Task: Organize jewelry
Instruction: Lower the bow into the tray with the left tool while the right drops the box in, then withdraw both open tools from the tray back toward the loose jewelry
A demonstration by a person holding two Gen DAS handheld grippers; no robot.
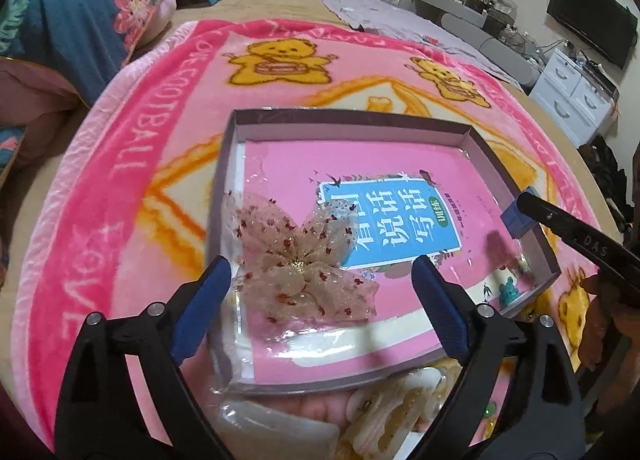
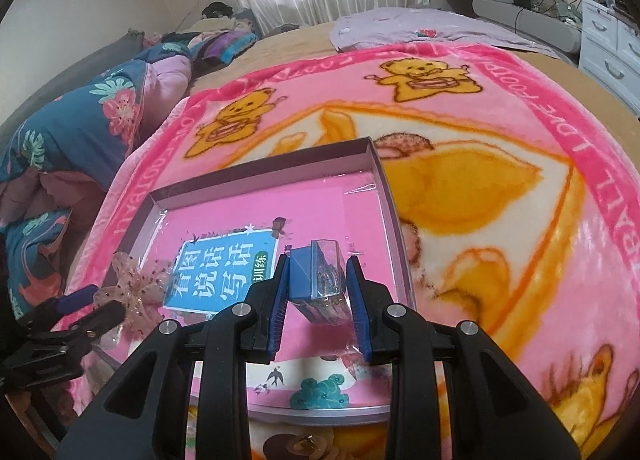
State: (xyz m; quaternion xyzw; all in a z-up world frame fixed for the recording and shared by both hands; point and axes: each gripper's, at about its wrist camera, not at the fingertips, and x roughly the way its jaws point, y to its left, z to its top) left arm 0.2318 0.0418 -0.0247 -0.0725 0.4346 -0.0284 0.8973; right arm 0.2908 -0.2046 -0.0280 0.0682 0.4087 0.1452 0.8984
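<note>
At the left of the scene a sheer organza flower hair clip [image 1: 304, 268] dotted with red lies on the near-left corner of the shallow grey box lid [image 1: 348, 117], which serves as the tray for the jewelry and rests on the pink teddy-bear blanket [image 1: 132, 163]. The left gripper [image 1: 320, 292] hangs over the flower with its blue pads spread wide to either side and touching nothing, probably so the clip can lie loose there. A pink Chinese workbook [image 1: 400, 219] in plastic wrap lines the tray floor and gives a flat base. Further right, the right gripper [image 2: 320, 292] is closed on a small blue jewelry box with a clear front [image 2: 318, 276], holding it just above the tray's right half, likely to set it down by the right wall. Cream hair claws [image 1: 384, 416] wait outside the tray's near edge, not yet sorted.
</note>
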